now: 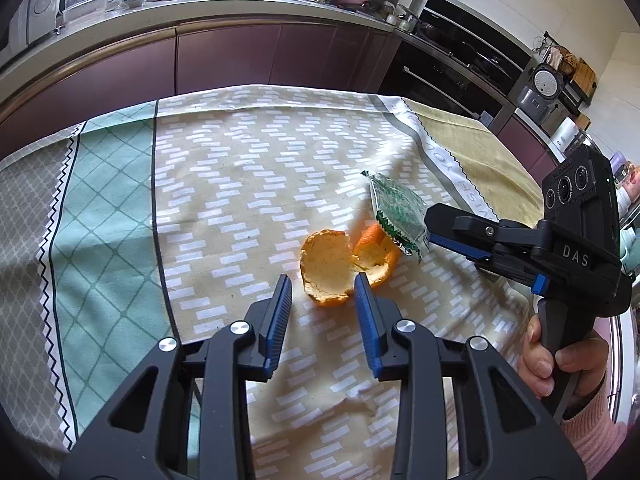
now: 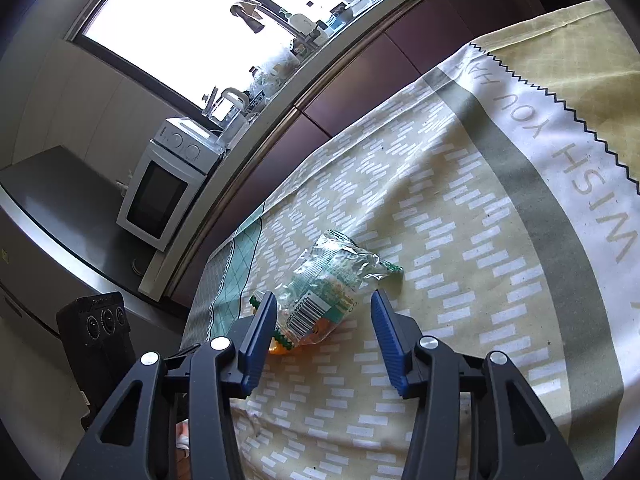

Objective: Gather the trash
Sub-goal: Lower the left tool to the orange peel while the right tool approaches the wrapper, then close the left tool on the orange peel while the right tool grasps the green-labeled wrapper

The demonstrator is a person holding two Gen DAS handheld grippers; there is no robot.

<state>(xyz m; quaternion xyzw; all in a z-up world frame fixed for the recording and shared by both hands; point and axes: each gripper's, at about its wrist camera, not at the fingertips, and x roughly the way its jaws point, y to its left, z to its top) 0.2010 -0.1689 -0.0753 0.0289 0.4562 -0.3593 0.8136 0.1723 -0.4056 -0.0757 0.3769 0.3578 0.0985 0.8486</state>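
An orange peel [image 1: 340, 266] lies on the patterned tablecloth [image 1: 240, 184], with a clear green-printed plastic wrapper [image 1: 398, 210] resting against its right side. My left gripper [image 1: 323, 286] is open, its blue-padded fingers just short of the peel on either side. My right gripper [image 1: 430, 228] comes in from the right and touches the wrapper's near end. In the right wrist view my right gripper [image 2: 323, 304] is open around the near end of the wrapper [image 2: 328, 284], with a bit of orange peel [image 2: 280, 347] under it.
The tablecloth [image 2: 480, 240] covers the table, with grey and yellow bands at the right. A kitchen counter [image 1: 200, 12] with dishes runs behind the table, above dark cabinets. An oven [image 1: 460, 60] stands at the back right and a microwave [image 2: 160, 188] at the left.
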